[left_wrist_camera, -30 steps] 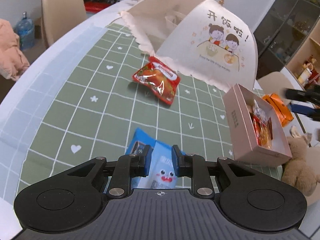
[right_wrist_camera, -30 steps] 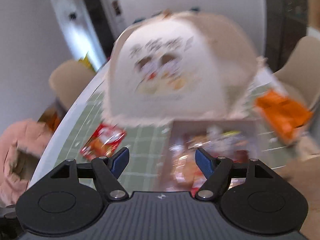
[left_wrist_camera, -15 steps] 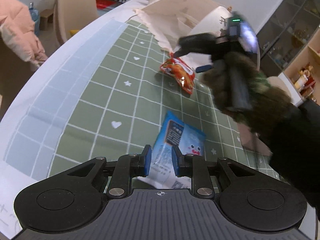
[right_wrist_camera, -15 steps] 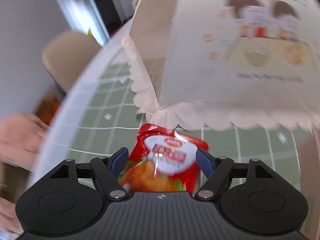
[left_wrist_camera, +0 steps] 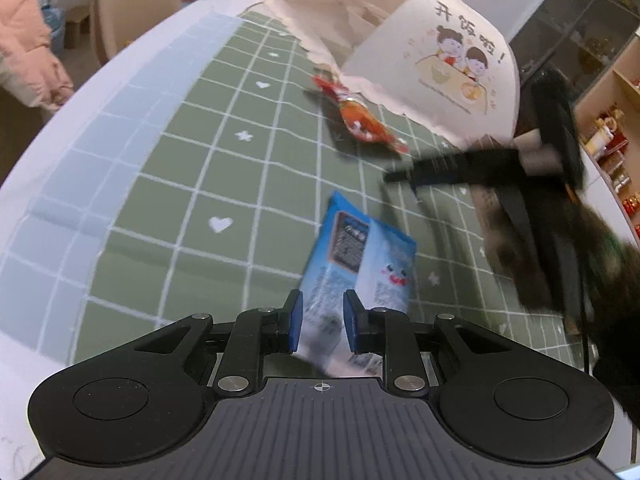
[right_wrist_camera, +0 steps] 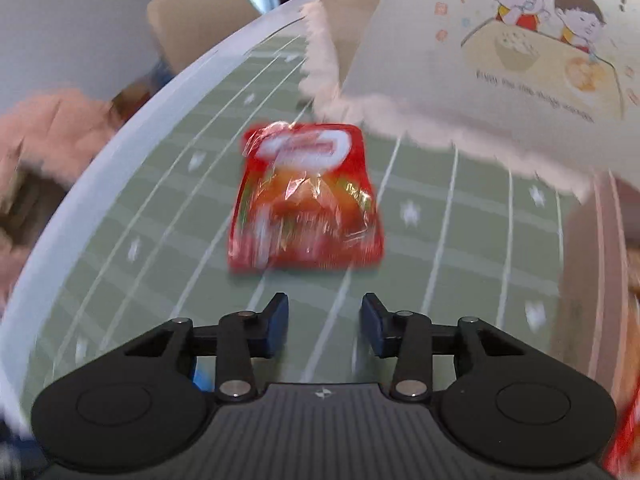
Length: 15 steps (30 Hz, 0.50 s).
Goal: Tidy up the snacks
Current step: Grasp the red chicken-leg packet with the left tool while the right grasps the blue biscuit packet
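My left gripper (left_wrist_camera: 323, 322) is shut on the near end of a blue snack packet (left_wrist_camera: 360, 256), which slopes away over the green checked tablecloth (left_wrist_camera: 200, 184). A red snack packet (right_wrist_camera: 306, 200) lies on the cloth just ahead of my right gripper (right_wrist_camera: 325, 326). That gripper's jaws are closing with nothing between them, and a gap still shows. In the left wrist view the right gripper (left_wrist_camera: 400, 179) is a blurred dark shape held by a person's gloved hand (left_wrist_camera: 560, 256), its tips near the red packet (left_wrist_camera: 362, 120).
A cream food-cover dome (left_wrist_camera: 440, 60) with a cartoon print stands right behind the red packet. A pink box (right_wrist_camera: 580, 280) sits at the right edge of the right wrist view. A beige chair (left_wrist_camera: 132, 4) and a pink garment (left_wrist_camera: 24, 56) lie beyond the table's left edge.
The right gripper swung from over the pink box down to the red packet. Its jaws narrowed, and the packet now lies ahead of the tips. The left gripper shifted a little, still holding the blue packet.
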Tool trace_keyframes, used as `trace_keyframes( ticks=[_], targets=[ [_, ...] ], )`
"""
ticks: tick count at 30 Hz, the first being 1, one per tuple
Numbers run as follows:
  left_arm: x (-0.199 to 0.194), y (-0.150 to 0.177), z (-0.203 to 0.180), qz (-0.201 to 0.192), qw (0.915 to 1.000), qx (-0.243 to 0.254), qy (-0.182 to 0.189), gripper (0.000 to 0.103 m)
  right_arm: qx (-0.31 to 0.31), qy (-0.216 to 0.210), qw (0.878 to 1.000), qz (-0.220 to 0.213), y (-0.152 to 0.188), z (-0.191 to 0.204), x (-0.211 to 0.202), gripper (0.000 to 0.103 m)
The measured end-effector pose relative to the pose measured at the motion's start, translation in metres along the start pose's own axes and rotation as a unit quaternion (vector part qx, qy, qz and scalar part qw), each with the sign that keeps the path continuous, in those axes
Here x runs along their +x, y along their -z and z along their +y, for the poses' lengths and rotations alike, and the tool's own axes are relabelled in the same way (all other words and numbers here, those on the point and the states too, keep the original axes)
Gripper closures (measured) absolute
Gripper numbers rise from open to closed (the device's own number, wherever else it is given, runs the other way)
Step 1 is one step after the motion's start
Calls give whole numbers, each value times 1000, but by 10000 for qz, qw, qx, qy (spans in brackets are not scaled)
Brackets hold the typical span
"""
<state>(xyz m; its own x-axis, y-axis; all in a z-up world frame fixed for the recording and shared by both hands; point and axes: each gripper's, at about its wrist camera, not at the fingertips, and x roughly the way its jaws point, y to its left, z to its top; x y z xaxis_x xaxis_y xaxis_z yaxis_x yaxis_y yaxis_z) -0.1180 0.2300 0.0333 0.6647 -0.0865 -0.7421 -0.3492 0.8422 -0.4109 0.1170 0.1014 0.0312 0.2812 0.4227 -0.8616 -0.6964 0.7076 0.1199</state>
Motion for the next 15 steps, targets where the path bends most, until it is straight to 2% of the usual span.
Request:
trace_keyframes(
  ticks=[3,4,5,7,10,14,15],
  targets=[
    [2,-10,-5,-44,10000,-35,64,78,-215,-124,9997,-2,29,5,-23,63],
    [2,-13,-5,-89,9999,-54,42,78,-204,-158,9996,-59,35,7,-32,58],
    [0,-16,-5,-169,9998,-85,-21,78,-121,-249,9996,-110,41,9,-42,44],
    [-5,-22,0,-378,9988,-216,-226,78,241,-492,9984,-157,53,14,-55,27],
    [-9,-36,12,-635,9961,-405,-450,78,732,-702,9948,-47,67,36,-54,27],
    [-20,-60,19,-1098,9898,-644,-634,78,905,-317,9954,37,71,65,-36,27],
    [-23,-66,19,-1194,9885,-678,-633,78,1033,-333,9941,82,70,69,-32,26]
  ],
)
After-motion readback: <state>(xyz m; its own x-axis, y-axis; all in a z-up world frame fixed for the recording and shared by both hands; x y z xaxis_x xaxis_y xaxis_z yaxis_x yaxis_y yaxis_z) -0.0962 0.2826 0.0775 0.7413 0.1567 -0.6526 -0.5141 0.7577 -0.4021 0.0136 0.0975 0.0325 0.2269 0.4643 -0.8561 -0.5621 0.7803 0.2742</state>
